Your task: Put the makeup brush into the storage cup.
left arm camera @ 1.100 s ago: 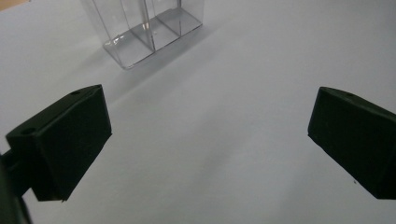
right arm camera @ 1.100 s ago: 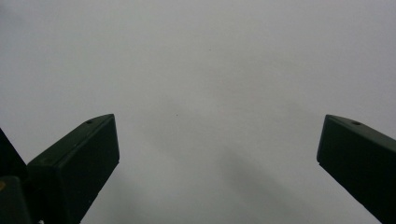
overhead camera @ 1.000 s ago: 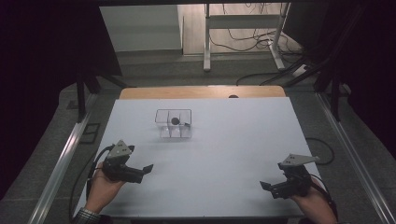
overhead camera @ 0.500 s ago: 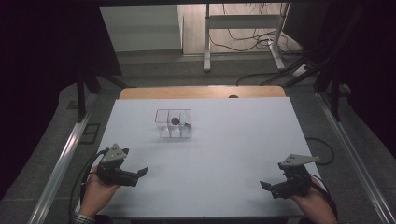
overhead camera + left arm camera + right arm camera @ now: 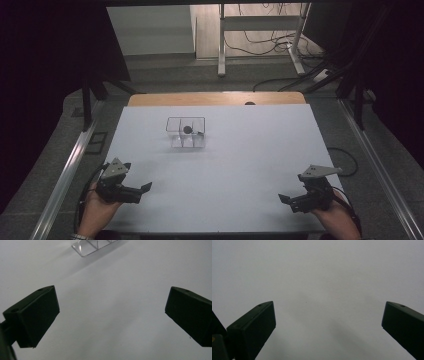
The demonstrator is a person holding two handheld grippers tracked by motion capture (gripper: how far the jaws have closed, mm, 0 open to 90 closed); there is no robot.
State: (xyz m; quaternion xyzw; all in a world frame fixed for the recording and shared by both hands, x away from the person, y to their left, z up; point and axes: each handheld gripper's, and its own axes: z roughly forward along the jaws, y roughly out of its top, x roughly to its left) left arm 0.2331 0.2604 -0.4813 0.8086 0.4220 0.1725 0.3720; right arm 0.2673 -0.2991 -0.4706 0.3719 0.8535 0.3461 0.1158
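White worktop (image 5: 240, 160), wood strip along its far edge. Clear divided box (image 5: 186, 132) sits on the far-left-centre part of the worktop, well apart from both tools; small dark round item (image 5: 187, 129) inside its back compartment. Left tool (image 5: 141, 192) near the front-left corner, held in a hand, jaws spread wide, nothing between them; its own view shows a corner of the box (image 5: 92, 247) at the top. Right tool (image 5: 286, 200) near the front-right corner, jaws wide too, empty, bare worktop (image 5: 319, 277) ahead.
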